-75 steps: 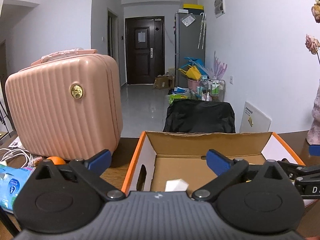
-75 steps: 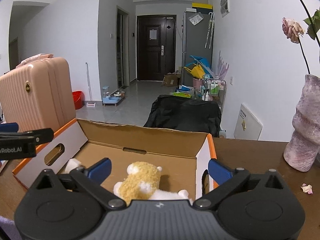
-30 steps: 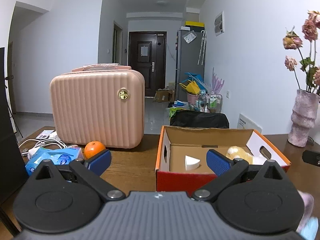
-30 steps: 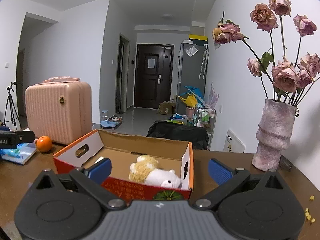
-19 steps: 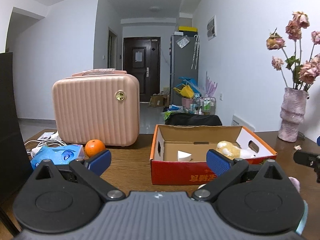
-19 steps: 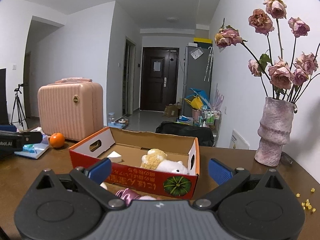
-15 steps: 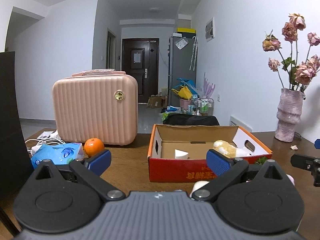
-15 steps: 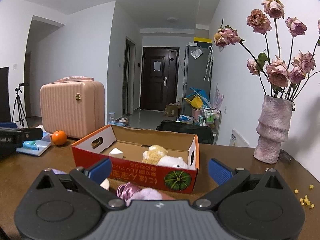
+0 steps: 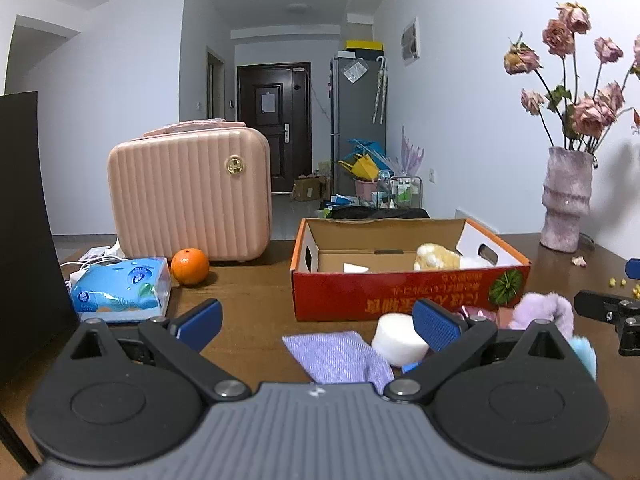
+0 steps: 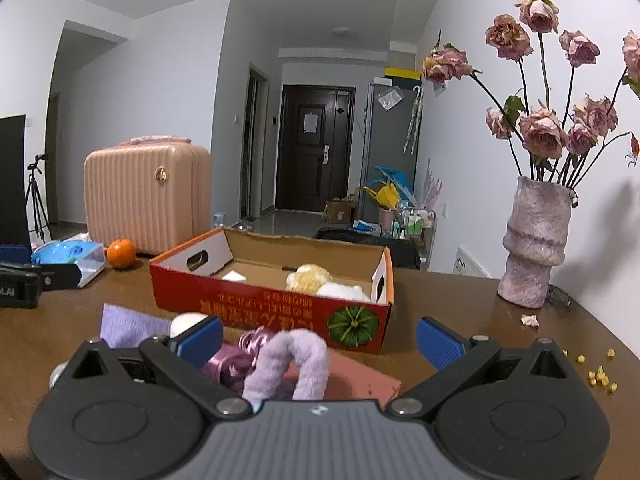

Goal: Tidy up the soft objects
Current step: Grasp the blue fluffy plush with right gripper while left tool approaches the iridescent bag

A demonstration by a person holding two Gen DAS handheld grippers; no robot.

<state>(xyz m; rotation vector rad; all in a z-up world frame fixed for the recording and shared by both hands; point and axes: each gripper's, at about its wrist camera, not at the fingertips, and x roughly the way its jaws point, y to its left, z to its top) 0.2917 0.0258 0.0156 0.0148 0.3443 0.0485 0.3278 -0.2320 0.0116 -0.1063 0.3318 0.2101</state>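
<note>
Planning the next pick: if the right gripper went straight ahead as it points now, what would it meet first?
Probably the fuzzy lilac scrunchie lying between its open fingers; beyond that, the red box. Depth is uncertain.

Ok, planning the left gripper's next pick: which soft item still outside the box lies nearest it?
The folded lilac cloth, flat between the open left gripper's fingers; the white sponge sits farther right.

Open red cardboard box [image 10: 276, 306] on table, holding yellow-and-white plush toy [image 10: 316, 278] and small white foam wedge [image 10: 234, 276]. In front of box, loose: flat lilac woven cloth [image 9: 340, 354], white foam cylinder [image 9: 398, 338], fluffy lavender plush loop [image 10: 300, 364], shiny purple satin scrunchie [image 10: 240, 358].
</note>
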